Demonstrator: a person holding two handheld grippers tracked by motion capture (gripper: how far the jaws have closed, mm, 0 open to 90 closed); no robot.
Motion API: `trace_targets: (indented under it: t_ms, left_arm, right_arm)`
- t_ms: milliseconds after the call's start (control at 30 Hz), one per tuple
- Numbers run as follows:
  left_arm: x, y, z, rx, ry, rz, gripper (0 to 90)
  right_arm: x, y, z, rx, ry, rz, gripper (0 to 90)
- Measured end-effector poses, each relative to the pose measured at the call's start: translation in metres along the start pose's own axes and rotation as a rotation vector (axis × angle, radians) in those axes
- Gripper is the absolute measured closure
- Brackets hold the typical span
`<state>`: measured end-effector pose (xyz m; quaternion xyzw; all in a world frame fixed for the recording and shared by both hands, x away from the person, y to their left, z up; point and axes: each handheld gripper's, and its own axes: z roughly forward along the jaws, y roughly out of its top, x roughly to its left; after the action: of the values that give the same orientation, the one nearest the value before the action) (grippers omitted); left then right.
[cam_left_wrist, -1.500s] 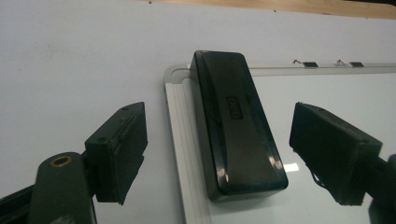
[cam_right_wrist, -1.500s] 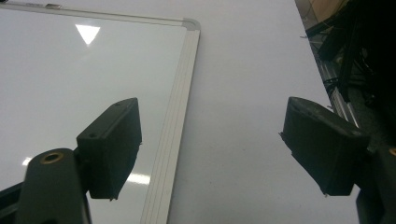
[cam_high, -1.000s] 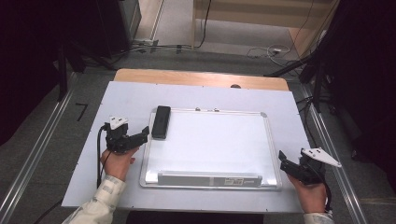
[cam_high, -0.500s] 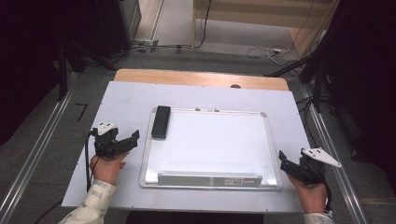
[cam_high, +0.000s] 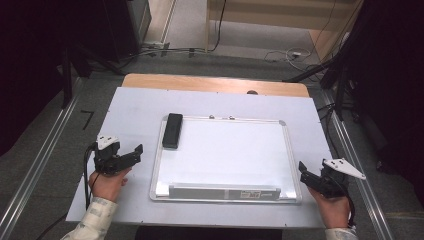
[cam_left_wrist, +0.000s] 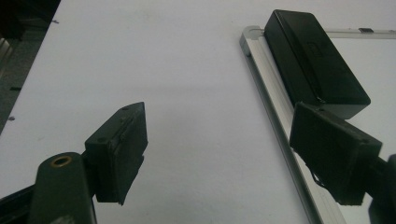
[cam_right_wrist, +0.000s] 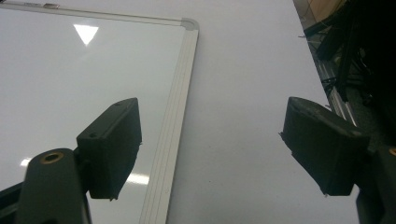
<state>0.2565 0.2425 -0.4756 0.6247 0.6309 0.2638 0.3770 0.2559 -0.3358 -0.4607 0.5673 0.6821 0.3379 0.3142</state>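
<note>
A white whiteboard (cam_high: 230, 155) with a silver frame lies in the middle of the table. A black eraser (cam_high: 173, 130) rests on its far left corner. My left gripper (cam_high: 136, 152) hovers over the white table cover left of the board, open, with nothing between its jaws. In the left gripper view the left gripper (cam_left_wrist: 219, 126) points along the board's left frame (cam_left_wrist: 268, 98), with the eraser (cam_left_wrist: 313, 60) ahead on the right. My right gripper (cam_high: 303, 172) stands open at the board's near right corner. In the right gripper view, the right gripper (cam_right_wrist: 212, 126) straddles the frame (cam_right_wrist: 180, 93), holding nothing.
The white table cover (cam_high: 125, 110) reaches a wooden strip (cam_high: 215, 84) at the far edge. A grey pen tray (cam_high: 222, 191) runs along the board's near edge. Metal rails (cam_high: 35, 170) flank the table on both sides. Cables lie on the floor beyond.
My left gripper has drawn back to the left, away from the eraser and the board's left edge, its jaws still open. The right gripper has stayed put.
</note>
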Motion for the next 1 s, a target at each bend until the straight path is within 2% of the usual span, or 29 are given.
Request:
trace_targets:
  t_ms: [233,467,700,1000]
  left_arm:
    - [0.007,-0.005,-0.003,0.007,0.012,-0.012,19.5]
    - [0.011,-0.009,-0.006,0.015,0.025,-0.003,19.5]
    - [0.016,-0.012,-0.009,0.017,0.036,-0.010,19.6]
    - [0.018,-0.018,-0.007,0.038,0.054,-0.001,19.6]
  right_arm:
    - [-0.001,0.000,0.000,-0.004,0.001,-0.001,18.4]
    - [0.000,0.000,0.000,-0.003,0.001,-0.001,18.4]
    - [0.000,0.000,0.000,-0.002,0.001,0.000,18.4]
    - [-0.001,0.000,0.000,-0.003,0.001,0.000,18.4]
